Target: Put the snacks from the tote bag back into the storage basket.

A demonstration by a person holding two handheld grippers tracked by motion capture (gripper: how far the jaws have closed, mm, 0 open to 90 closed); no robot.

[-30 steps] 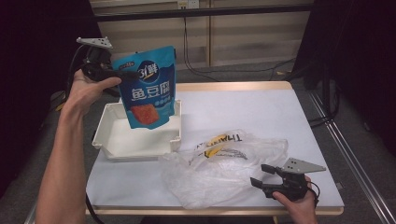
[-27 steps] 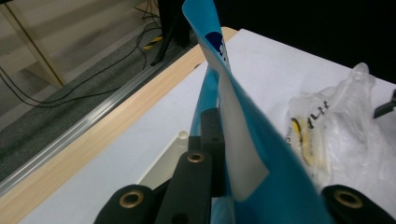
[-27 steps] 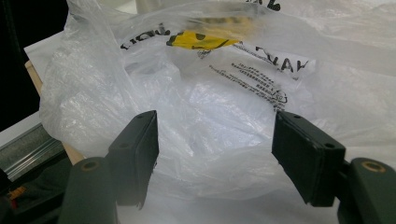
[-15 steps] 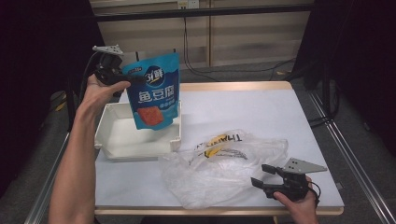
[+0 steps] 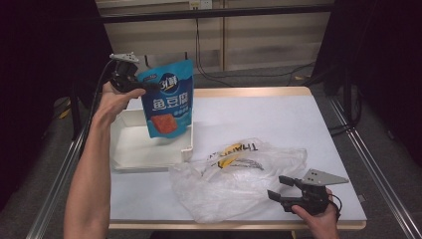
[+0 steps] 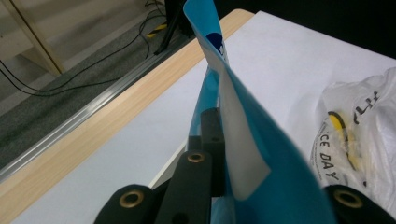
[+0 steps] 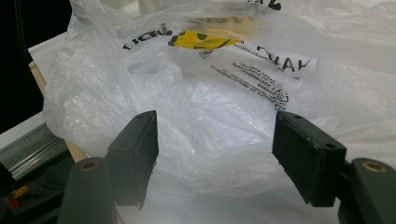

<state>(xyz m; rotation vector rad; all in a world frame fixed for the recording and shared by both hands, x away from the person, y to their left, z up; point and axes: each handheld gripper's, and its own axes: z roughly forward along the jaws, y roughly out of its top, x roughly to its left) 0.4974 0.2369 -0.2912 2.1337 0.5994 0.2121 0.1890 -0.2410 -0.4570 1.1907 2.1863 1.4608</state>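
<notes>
A blue snack pouch [image 5: 168, 99] with white characters and an orange picture hangs from its top left corner, held by my left gripper [image 5: 145, 85], which is shut on it. The pouch dangles over the white tray [image 5: 144, 149] at the table's left. In the left gripper view the pouch [image 6: 243, 140] rises edge-on between the black jaws. My right gripper [image 5: 281, 188] rests near the table's front right, open, its jaws pointing at the crumpled clear plastic bag [image 5: 234, 172]. In the right gripper view the bag [image 7: 210, 107] lies just beyond the spread fingertips [image 7: 140, 140].
The white table top [image 5: 259, 114] has a wooden rim; bare surface stretches behind the bag and to the right. The tray's tall right wall [image 5: 188, 134] stands between the pouch and the bag. Cables run on the floor beyond the far edge.
My left hand has carried the pouch to the right and lower, so it now hangs closer over the tray. The right gripper and the plastic bag have stayed put.
</notes>
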